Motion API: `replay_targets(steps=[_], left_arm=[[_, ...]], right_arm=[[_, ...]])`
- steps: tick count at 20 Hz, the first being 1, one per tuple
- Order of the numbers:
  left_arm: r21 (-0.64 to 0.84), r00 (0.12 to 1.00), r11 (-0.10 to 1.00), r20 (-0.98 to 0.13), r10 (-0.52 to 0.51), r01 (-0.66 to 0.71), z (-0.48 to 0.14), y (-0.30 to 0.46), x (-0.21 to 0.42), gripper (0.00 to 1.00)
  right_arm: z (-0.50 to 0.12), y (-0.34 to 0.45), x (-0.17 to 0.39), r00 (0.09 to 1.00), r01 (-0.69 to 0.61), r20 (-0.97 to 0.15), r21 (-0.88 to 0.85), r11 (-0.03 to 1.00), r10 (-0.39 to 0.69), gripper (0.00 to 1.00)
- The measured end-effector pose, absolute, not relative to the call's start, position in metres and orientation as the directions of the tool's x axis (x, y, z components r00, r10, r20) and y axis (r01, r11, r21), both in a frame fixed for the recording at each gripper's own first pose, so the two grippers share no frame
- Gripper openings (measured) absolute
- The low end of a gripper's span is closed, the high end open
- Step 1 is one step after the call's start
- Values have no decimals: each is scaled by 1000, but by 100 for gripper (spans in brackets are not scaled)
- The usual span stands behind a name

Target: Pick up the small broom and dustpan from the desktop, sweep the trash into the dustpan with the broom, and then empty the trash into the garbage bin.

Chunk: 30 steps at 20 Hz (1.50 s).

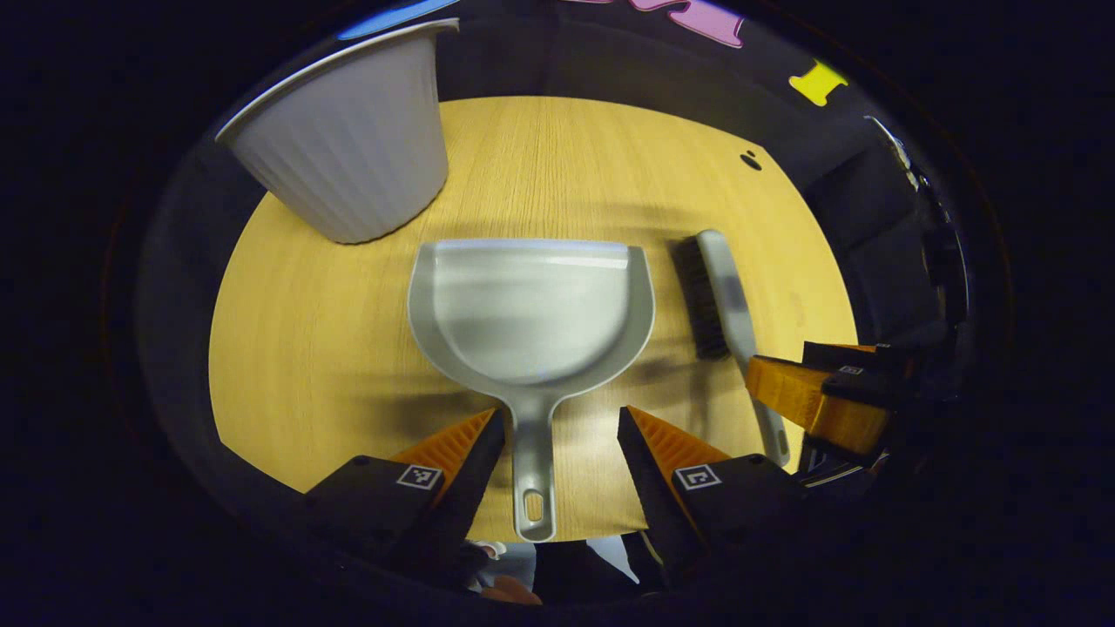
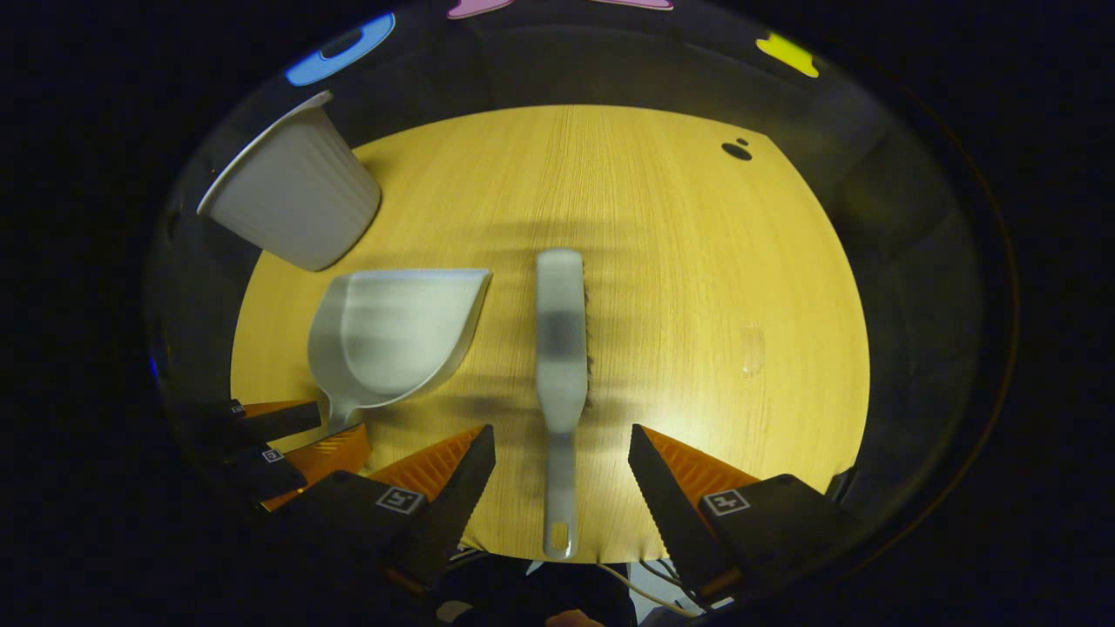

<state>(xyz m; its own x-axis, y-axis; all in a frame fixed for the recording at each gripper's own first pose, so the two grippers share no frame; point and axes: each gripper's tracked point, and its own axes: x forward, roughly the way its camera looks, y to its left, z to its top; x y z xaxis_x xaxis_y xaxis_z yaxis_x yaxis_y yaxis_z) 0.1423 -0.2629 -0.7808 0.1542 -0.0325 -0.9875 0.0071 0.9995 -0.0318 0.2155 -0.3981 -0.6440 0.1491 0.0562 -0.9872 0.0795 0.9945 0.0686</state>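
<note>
**Both grippers lined up on the handles, nothing gripped yet**

The dustpan [image 1: 531, 313] lay flat near the middle of the table [image 1: 557, 157], its handle pointing to the near edge, which let the left gripper [image 1: 557, 435] come straight along it. That gripper's fingers stood spread wide, one on each side of the handle and clear of it. The small broom [image 2: 560, 348] lay just beside the dustpan, parallel to it, its handle also reaching the near edge. The right gripper [image 2: 562, 453] straddled that handle in the same way, fingers apart and not pressing. The garbage bin [image 1: 348, 139] stood at the far left corner, within easy reach for emptying later. A small dark speck [image 2: 737, 151], probably the trash, sat near the far right corner, well apart from both tools. Closing on each handle looked like the next step.
</note>
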Motion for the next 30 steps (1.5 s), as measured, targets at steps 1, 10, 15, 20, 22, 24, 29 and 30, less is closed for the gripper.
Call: replay_targets(steps=[1,10,15,20,22,24,29,30], left_arm=[[-20,220,1000,-975,-24,21,-759,-264,148,80],[9,745,996,-665,-61,90,-551,-282,171,80],[138,955,983,-286,-76,119,-500,-280,187,77],[149,960,981,-268,-83,127,-490,-280,186,77],[155,963,981,-261,-74,118,-491,-281,186,77],[132,962,985,-264,-72,110,-491,-281,185,77],[138,970,989,-242,-26,61,-489,-273,183,77],[126,970,990,-240,-26,58,-489,-274,181,77]], right_arm=[[-623,-400,220,212,73,-976,68,995,51,100],[-416,-403,263,764,80,-645,58,995,-23,98],[-296,-402,269,965,84,-250,25,996,-75,98],[-247,-375,268,997,45,-71,42,998,-42,98],[-244,-376,266,998,42,-51,37,998,-40,98],[-244,-376,267,998,41,-48,51,998,-38,98],[-238,-368,253,999,33,-38,49,998,-31,98],[-237,-366,248,999,33,-40,42,999,-31,98]])
